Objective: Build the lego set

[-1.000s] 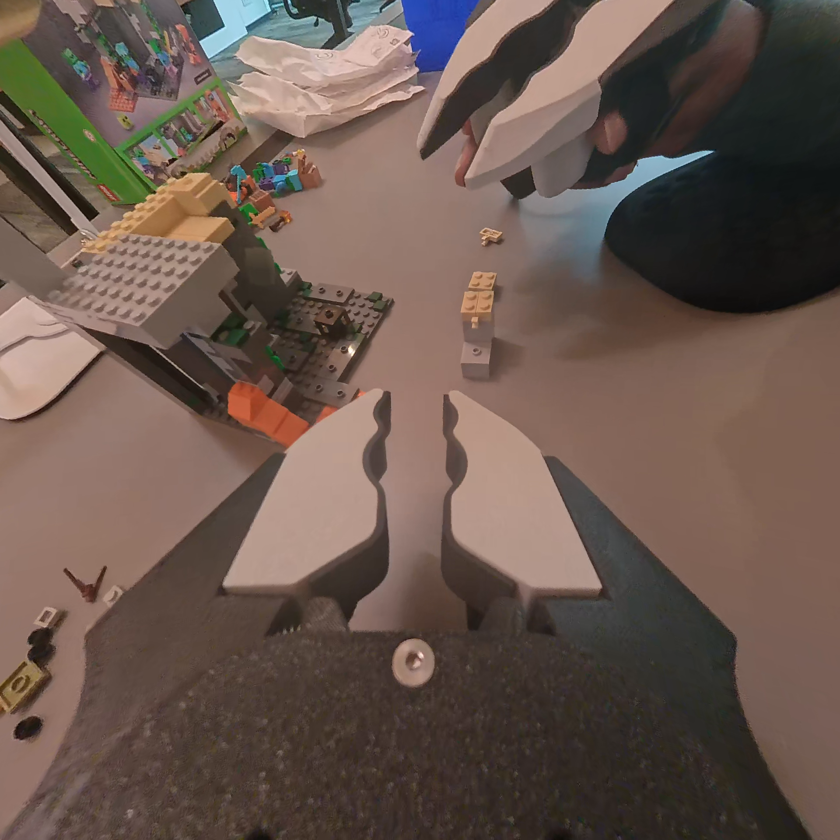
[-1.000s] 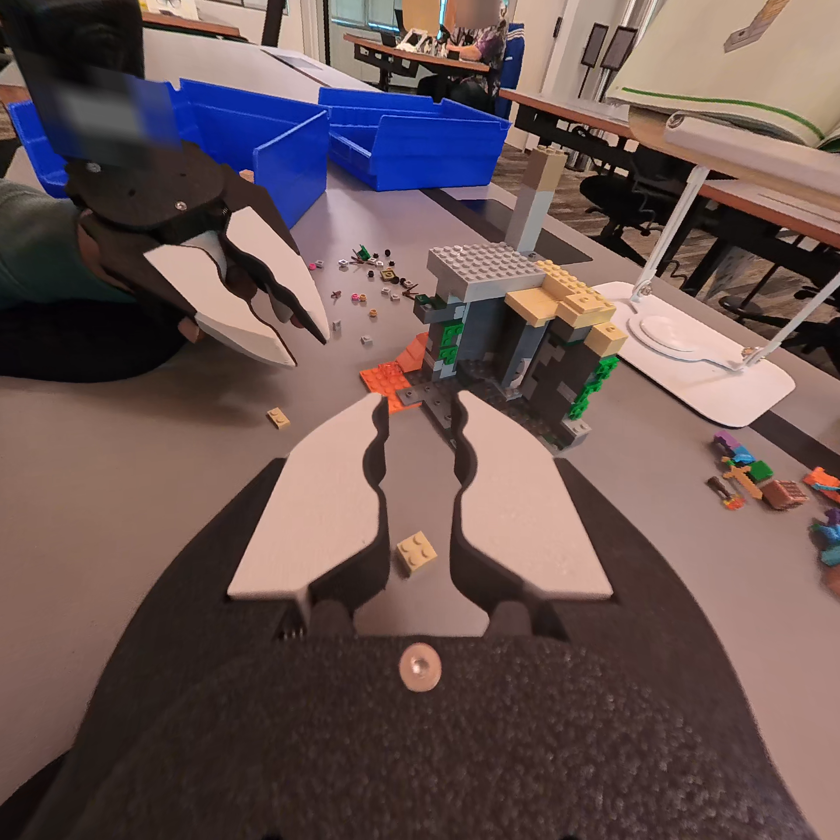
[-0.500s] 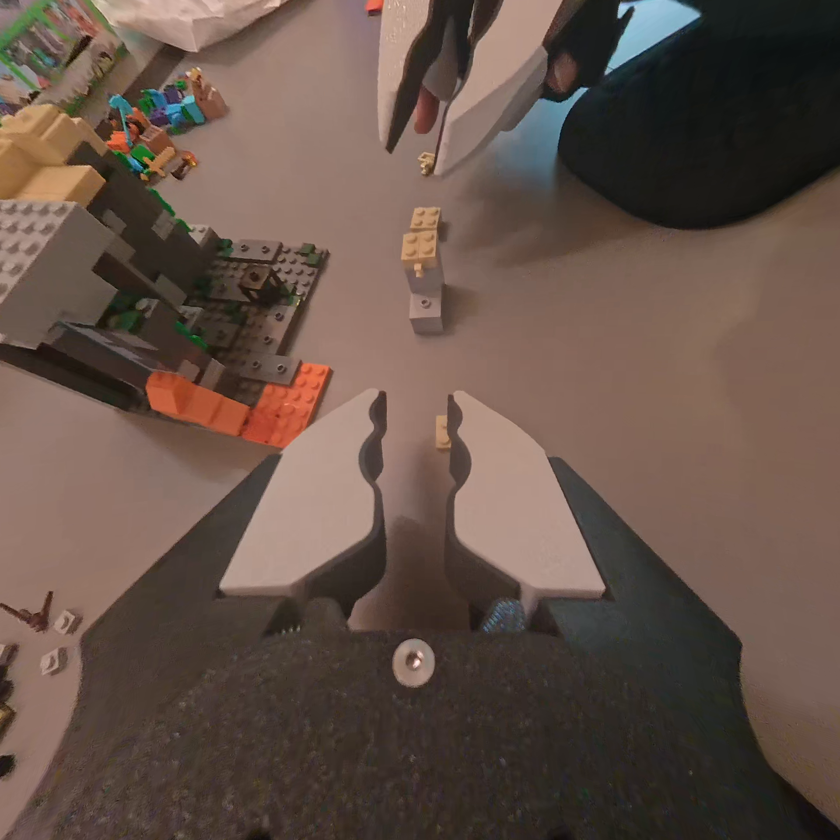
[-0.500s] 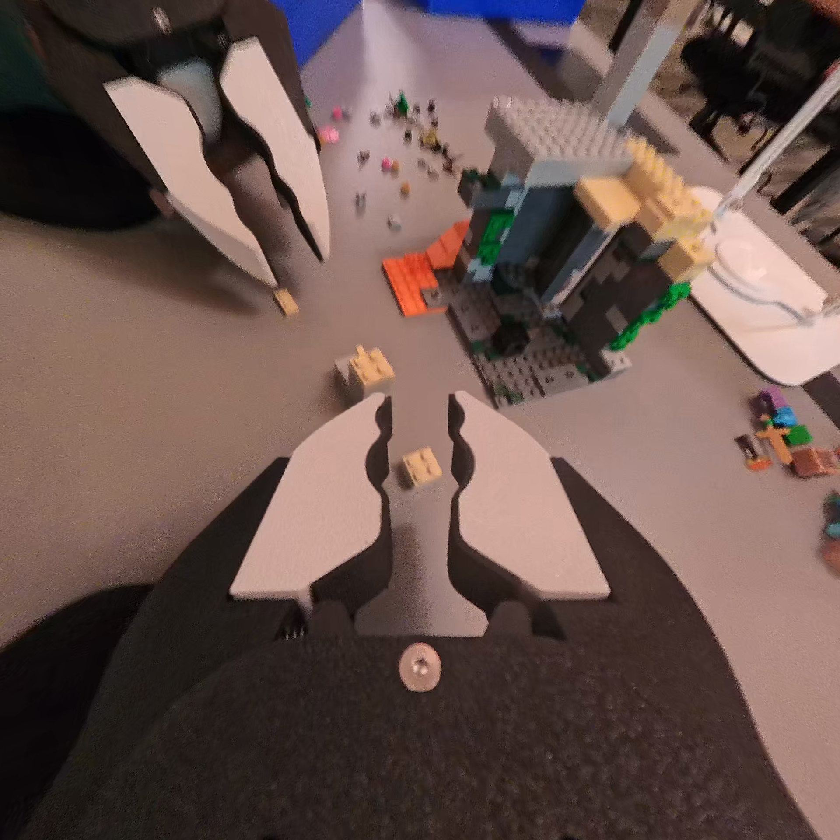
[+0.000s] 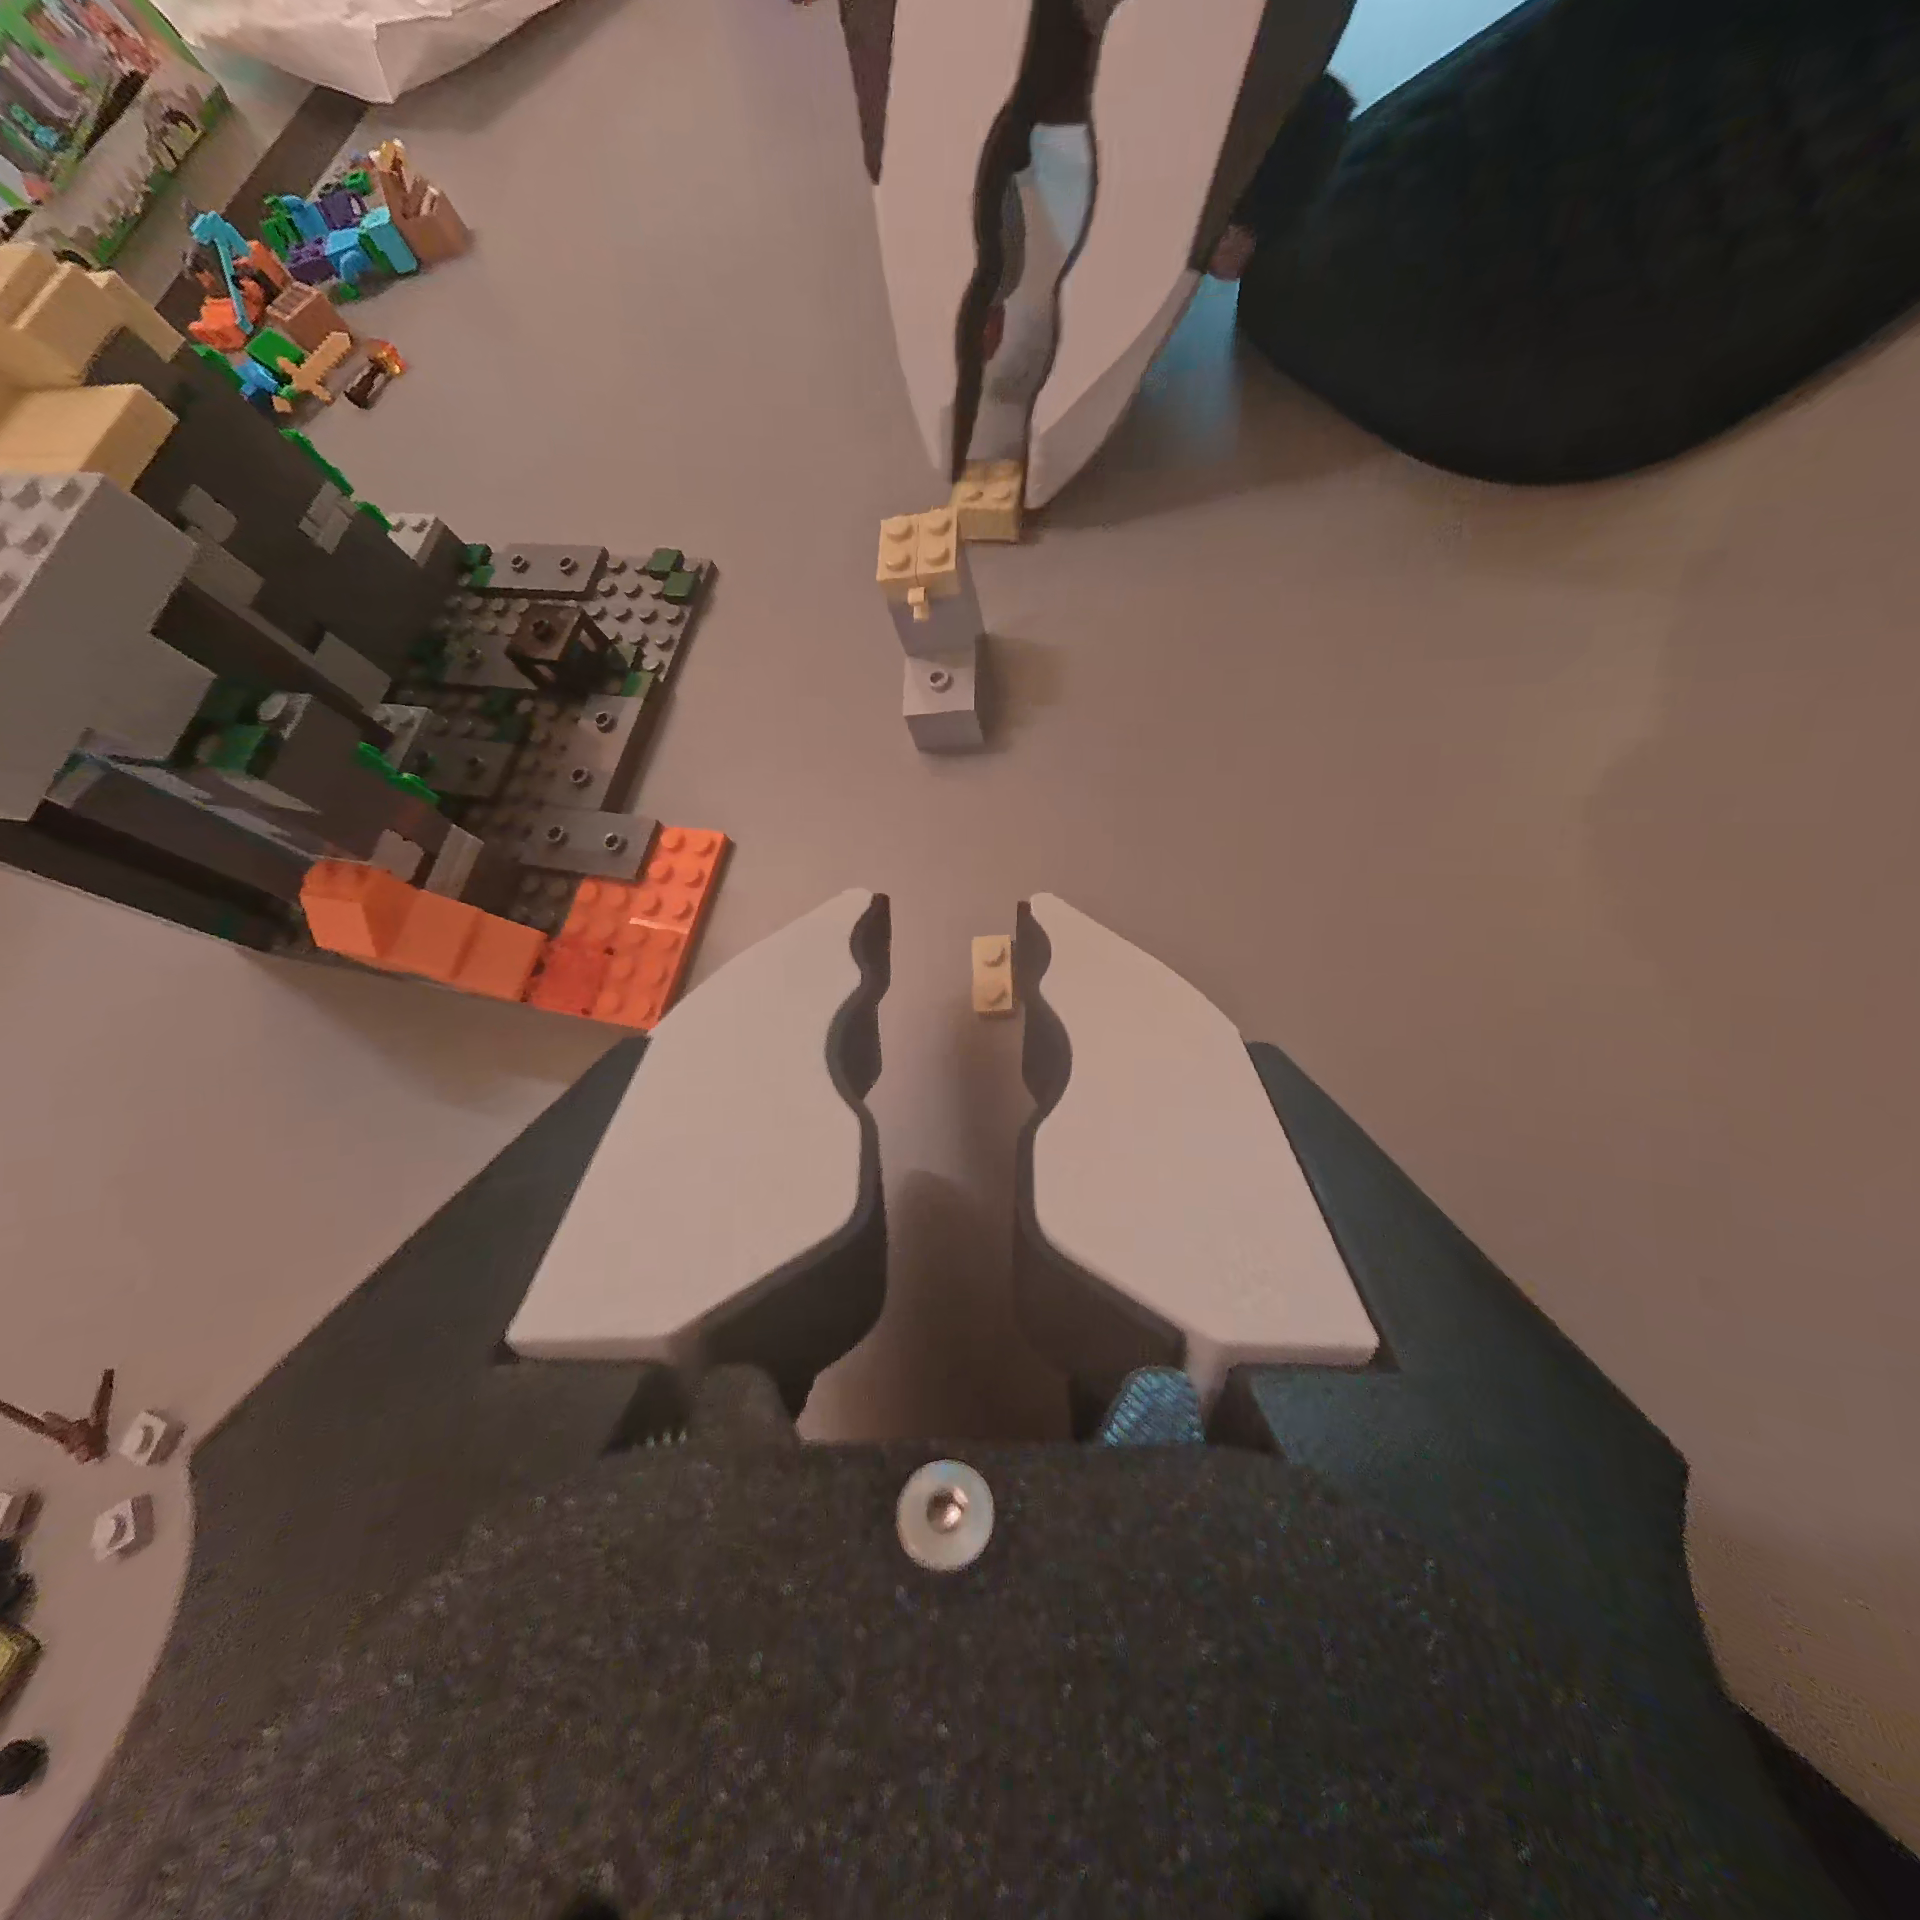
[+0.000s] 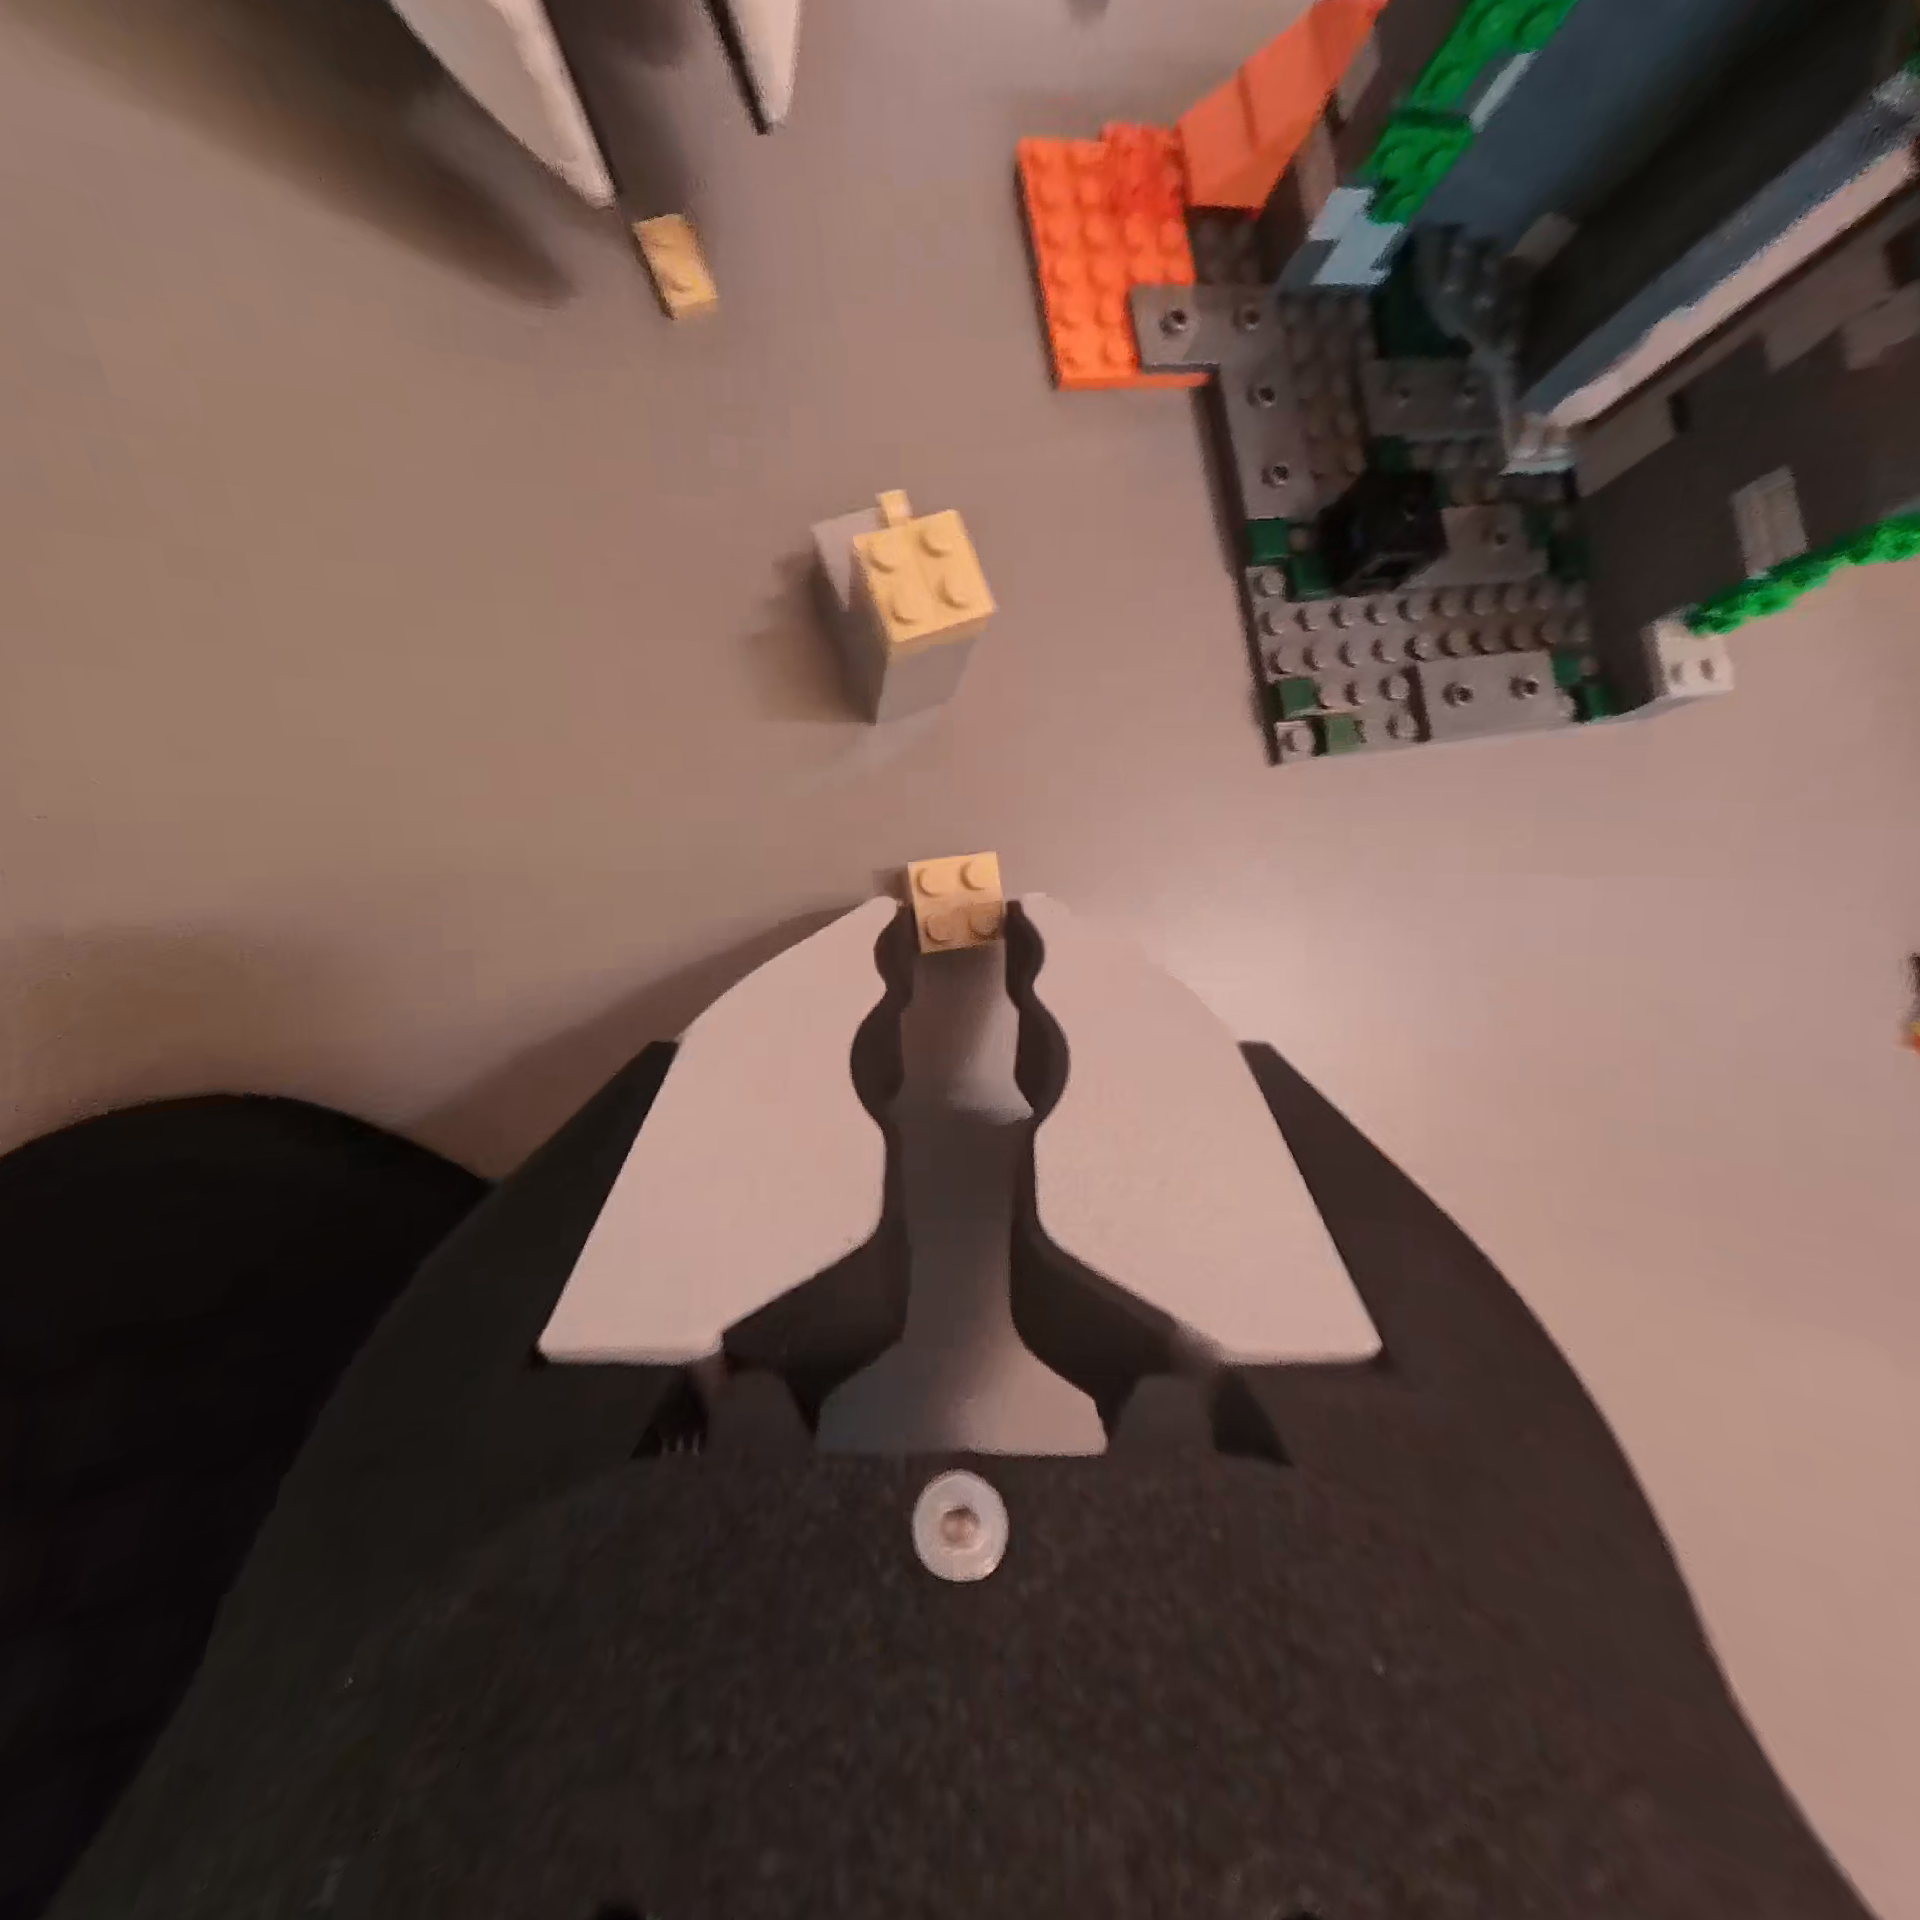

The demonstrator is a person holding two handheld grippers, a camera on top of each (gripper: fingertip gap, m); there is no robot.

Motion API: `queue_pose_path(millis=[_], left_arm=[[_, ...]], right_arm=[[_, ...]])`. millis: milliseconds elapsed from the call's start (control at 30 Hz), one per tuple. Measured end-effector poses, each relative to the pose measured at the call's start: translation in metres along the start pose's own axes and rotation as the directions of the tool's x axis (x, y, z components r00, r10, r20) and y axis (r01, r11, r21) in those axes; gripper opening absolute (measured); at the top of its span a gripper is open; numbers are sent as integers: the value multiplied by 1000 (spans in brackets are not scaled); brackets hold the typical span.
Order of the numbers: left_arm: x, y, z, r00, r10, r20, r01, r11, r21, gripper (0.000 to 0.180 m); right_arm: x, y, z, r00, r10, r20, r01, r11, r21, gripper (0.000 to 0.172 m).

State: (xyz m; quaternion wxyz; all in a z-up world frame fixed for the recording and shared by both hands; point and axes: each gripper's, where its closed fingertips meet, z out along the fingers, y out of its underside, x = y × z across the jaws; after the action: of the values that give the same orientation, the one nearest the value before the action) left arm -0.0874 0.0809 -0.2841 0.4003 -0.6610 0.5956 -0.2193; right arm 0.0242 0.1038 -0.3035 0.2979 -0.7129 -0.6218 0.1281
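left tongs (image 5: pixel 953 904): jaws apart, low over grey table (image 5: pixel 1455 831), nothing gripped. small tan plate (image 5: pixel 992 974) flat on table between the tips, just beside the right finger (image 5: pixel 1132 1091), clear of the left one.

right tongs (image 6: pixel 953 914): tips closed on a tan 2x2 brick (image 6: pixel 956 902), both pads against its sides, studs up, brick at table level. same tongs seen from the left wrist view, tips down at that brick (image 5: pixel 992 499).

between both tongs: grey block stack (image 5: pixel 940 644) topped with tan, standing on table, near the 2x2 brick.

to one side: brick build (image 5: pixel 312 675) on dark grey baseplate, orange plates (image 5: pixel 634 935) at its near corner, green bits, tan top.

further off: heap of coloured loose pieces (image 5: pixel 312 281); tiny grey and dark pieces (image 5: pixel 114 1475) at table edge; white paper (image 5: pixel 395 42); dark sleeve (image 5: pixel 1610 260) resting on table.
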Motion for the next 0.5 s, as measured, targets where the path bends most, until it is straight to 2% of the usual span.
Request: queue_pose_path(millis=[133, 267, 500], left_arm=[[1, 2, -2, 1000, -4, -15, 4, 1000, -14, 23], [-3, 6, -4, 1000, -4, 2, 4, 999, -32, 23], [-16, 8, -10, 997, -13, 76, 15, 999, -31, 20]], right_arm=[[-39, -18, -6, 991, -80, 107, 78, 997, 25, 16], [-74, -51, 9, 970, -197, 146, 191, 980, 50, 16], [-90, -84, 42, 951, -276, 138, 270, 961, 66, 17]])
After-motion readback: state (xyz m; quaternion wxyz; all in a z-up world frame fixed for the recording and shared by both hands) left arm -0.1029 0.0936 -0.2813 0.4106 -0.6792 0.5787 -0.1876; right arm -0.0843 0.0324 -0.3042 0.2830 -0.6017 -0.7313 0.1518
